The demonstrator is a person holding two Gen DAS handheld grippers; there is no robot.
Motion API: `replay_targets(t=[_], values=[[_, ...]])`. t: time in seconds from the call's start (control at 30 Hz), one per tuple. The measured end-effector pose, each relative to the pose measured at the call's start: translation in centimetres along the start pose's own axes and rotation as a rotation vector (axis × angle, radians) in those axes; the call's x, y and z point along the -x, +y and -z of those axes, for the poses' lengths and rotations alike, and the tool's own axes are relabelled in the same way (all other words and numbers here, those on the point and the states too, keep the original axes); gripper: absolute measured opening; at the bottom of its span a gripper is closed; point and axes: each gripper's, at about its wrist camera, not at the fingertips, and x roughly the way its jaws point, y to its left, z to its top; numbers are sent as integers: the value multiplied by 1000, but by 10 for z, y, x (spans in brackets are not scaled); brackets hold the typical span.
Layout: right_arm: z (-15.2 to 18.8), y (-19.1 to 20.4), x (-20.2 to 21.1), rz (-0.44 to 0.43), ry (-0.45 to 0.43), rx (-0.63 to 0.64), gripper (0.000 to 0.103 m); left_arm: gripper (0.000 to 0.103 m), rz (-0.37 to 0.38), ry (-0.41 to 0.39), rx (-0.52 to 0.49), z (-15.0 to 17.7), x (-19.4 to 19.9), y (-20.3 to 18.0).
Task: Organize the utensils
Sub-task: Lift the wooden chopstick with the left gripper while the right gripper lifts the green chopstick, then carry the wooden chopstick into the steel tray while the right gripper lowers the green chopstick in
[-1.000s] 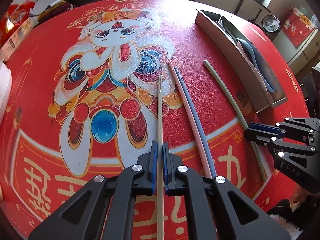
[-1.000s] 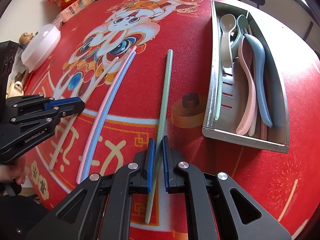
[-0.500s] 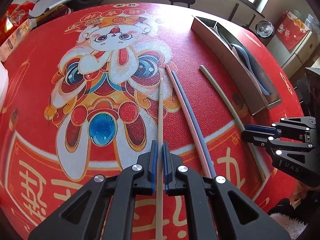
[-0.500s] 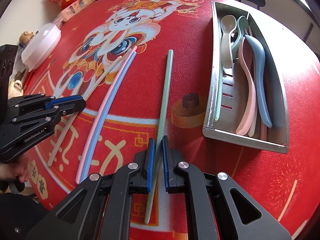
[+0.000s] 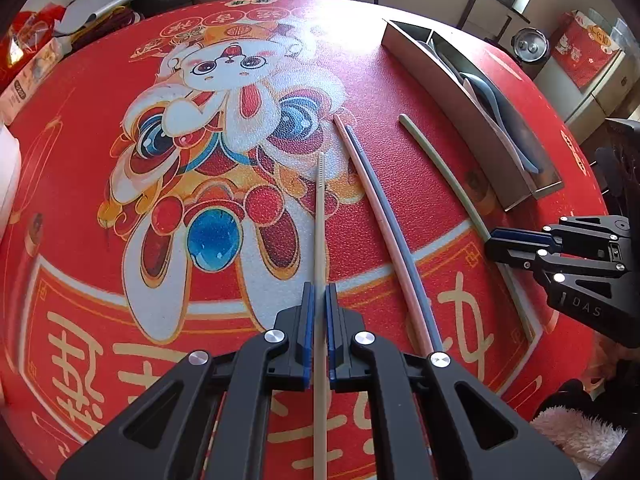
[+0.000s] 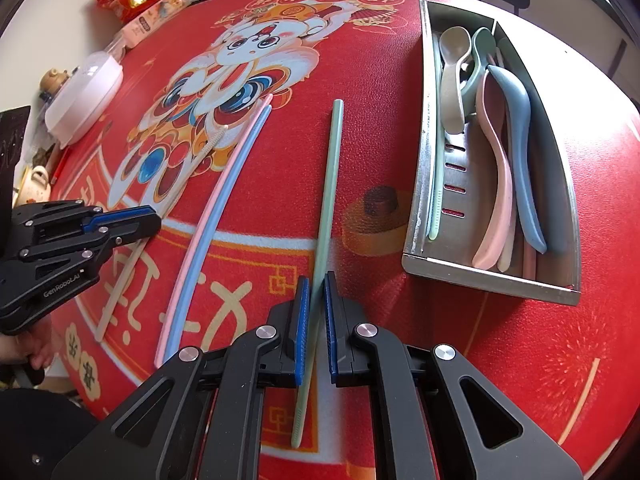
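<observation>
1. Left wrist view: compared with a second ago, the scene sits lower in frame, so the left gripper [image 5: 319, 300] has lifted a little; its jaws remain clamped on the beige chopstick [image 5: 320, 216]. The pink chopstick [image 5: 380, 216] and blue chopstick [image 5: 394, 220] lie side by side on the red worktop [image 5: 80, 160].
2. Right wrist view: the right gripper [image 6: 316, 292] is unmoved, jaws clamped on the green chopstick [image 6: 330, 184], apparently on the mat. The steel tray [image 6: 424, 184] holds spoons.
3. Step in hand: pickup. Next, carry each stick to the tray, aligned lengthwise with its slot.
</observation>
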Motion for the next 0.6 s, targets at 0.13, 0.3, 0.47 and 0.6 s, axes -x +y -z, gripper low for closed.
replay_targets(t=[0.13, 0.3, 0.47, 0.6], values=[[0, 0, 0, 0, 1, -1, 8, 5, -20, 18, -8, -3, 0, -4], [0, 0, 0, -1, 0, -2, 8, 5, -8, 11, 6, -2, 0, -3], [-1, -1, 0, -4, 3, 1, 6, 5, 37, 16, 11, -3, 1, 0], [-2, -6, 5, -28, -13, -29, 6, 5, 65, -14, 24, -7, 14, 3]])
